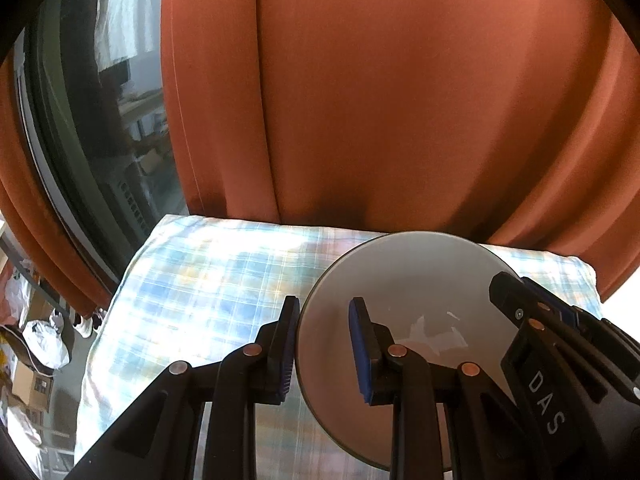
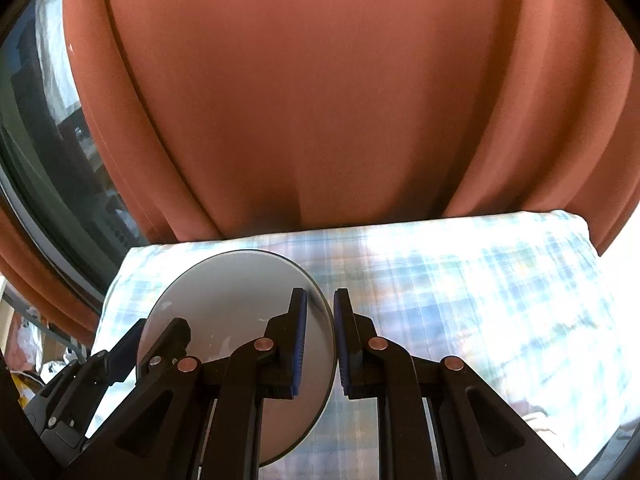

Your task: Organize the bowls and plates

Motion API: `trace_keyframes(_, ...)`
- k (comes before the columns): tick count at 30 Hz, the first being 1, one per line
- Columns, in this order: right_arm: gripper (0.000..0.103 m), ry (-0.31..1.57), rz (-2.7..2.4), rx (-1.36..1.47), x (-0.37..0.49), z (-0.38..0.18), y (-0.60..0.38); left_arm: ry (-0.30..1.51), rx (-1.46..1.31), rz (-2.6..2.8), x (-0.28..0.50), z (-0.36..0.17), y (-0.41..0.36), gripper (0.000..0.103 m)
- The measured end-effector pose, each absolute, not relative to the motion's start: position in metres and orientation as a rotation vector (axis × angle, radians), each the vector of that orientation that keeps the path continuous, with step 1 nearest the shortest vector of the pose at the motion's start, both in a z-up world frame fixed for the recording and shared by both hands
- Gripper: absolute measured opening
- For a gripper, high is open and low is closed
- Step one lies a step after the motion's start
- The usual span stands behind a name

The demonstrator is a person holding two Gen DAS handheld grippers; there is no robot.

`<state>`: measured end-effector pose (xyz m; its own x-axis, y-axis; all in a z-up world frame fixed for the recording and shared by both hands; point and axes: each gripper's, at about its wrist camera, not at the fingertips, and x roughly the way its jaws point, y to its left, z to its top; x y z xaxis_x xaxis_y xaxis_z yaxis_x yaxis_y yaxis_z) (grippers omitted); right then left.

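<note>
Left gripper (image 1: 324, 346): clamped on the near-left rim of the white plate (image 1: 404, 280). Right gripper (image 2: 320, 340): clamped on the opposite rim. Plate: carried between both, above the plaid cloth (image 1: 192, 280), in front of the orange curtain (image 1: 400, 100). Risk: slip or tilt from uneven pull on the thin edges. Both grippers angled downward, converging.

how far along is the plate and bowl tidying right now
Nothing looks finished: neither view shows a stack or any sorted dishes. In hand is one grey plate, held above the checked cloth. The left claw is shut on one side of its rim and the right claw on the opposite side. Left to do: set this plate down. No other plates or bowls are in sight, so what remains is unclear.
</note>
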<state>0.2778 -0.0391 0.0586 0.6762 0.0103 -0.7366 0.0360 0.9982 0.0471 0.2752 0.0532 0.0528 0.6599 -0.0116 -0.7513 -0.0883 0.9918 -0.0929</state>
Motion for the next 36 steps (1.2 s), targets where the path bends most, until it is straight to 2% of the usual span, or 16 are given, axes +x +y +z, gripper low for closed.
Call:
trace_keyframes(12, 0.017, 0.796, -0.107, 0.083, 0.208, 0.076, -0.045, 0.814, -0.08, -0.061, 0.228, 0.062, 0.042, 0.023)
trace_keyframes(36, 0.017, 0.914, -0.102, 0.1, 0.113, 0.032, -0.119, 0.923, -0.049, -0.039, 0.134, 0.021, -0.028, 0.023)
